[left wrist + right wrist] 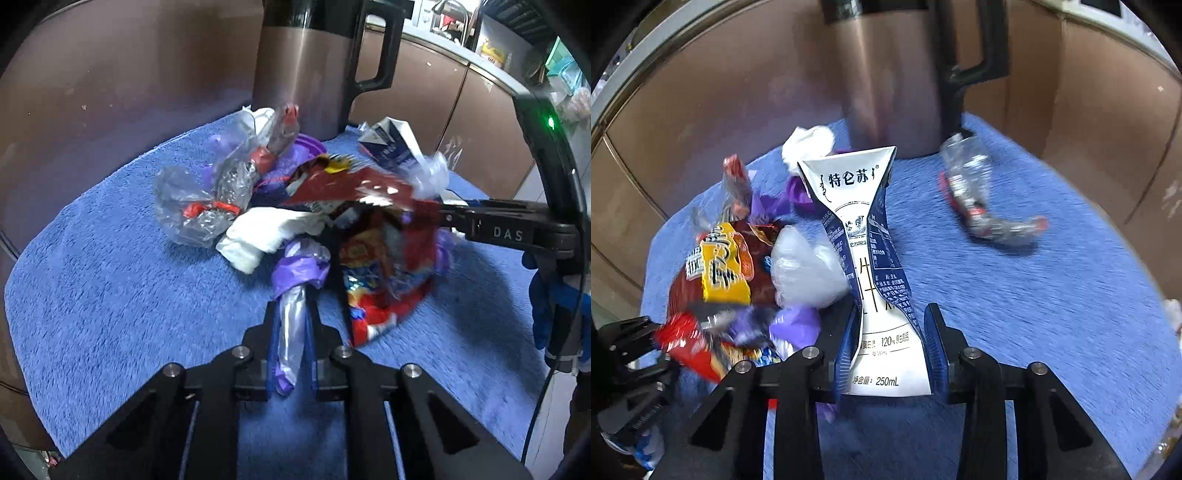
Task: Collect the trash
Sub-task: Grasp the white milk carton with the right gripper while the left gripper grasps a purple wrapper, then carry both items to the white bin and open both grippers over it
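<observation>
- Gripping a purple bag [295, 280], your left gripper [293, 325] has its jaws narrow around the bag's twisted neck; the neck's long axis runs from 6 toward 12 o'clock in the left view.
- The bag's body spreads at 12 o'clock of that gripper; whether the red snack wrapper [373, 258] and white tissue [266, 232] lie inside it or only on it you cannot tell.
- Your right gripper [892, 347] holds a crushed milk carton [864, 236] between its blue pads [934, 339], the jaws set fairly narrow on the carton's base.
- The carton's long axis points to 12 o'clock in the right view, its flattened top end away from you, its waist pinched in.
- At 9 o'clock of the carton sit the snack wrapper [720, 266], a clear plastic wad [805, 269] and purple bag [794, 325] folds, all touching.
- A crumpled clear bottle [979, 199] with a red label lies at 2 o'clock of the carton, apart from it, on the blue towel [1052, 295].
- In the left view that bottle [207, 199] lies at 10 o'clock, touching the tissue.
- A brown jug [306, 66] with a black handle stands at 12 o'clock on the towel's [110, 277] far edge.
</observation>
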`<state>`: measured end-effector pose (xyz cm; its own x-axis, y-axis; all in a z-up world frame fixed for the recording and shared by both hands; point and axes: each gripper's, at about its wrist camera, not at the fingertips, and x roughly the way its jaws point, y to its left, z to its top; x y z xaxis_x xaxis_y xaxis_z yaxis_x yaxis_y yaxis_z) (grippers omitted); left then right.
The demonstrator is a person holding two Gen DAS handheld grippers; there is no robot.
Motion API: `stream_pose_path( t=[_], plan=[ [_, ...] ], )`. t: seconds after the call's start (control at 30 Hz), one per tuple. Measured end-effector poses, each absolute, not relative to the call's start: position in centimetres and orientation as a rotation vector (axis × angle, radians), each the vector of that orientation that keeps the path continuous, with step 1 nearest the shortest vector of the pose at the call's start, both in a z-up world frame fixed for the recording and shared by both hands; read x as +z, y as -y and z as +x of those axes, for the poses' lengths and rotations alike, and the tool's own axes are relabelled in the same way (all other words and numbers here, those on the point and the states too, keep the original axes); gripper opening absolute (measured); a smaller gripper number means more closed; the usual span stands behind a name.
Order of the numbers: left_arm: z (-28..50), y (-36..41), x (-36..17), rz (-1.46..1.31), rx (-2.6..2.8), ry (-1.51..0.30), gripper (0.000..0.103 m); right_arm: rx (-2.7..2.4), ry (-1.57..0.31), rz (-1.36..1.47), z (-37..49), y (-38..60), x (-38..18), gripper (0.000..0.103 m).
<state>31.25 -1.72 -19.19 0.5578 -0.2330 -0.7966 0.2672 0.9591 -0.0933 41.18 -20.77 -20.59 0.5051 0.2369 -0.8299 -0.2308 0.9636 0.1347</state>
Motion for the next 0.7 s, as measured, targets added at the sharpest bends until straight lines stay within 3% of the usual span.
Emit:
stream_pose_path(
  t=[0.37,0.6,0.7],
  plan=[
    [22.1,0.1,-13.1,0.013,-0.35,-0.812,0.011,0.197,-0.836,0.125,31.6,25.6,-16.3,0.035],
    [16.8,8.1,-9.2,0.122,-0.554,-0.733,0.011,0.114,-0.718,0.291,21.7,32.3,-14.2,0.035],
    [15.7,13.9,-9.9,0.178,-0.692,-0.763,0.011,-0.003,-0.689,0.355,16.7,36.7,-14.7,0.035]
  ],
)
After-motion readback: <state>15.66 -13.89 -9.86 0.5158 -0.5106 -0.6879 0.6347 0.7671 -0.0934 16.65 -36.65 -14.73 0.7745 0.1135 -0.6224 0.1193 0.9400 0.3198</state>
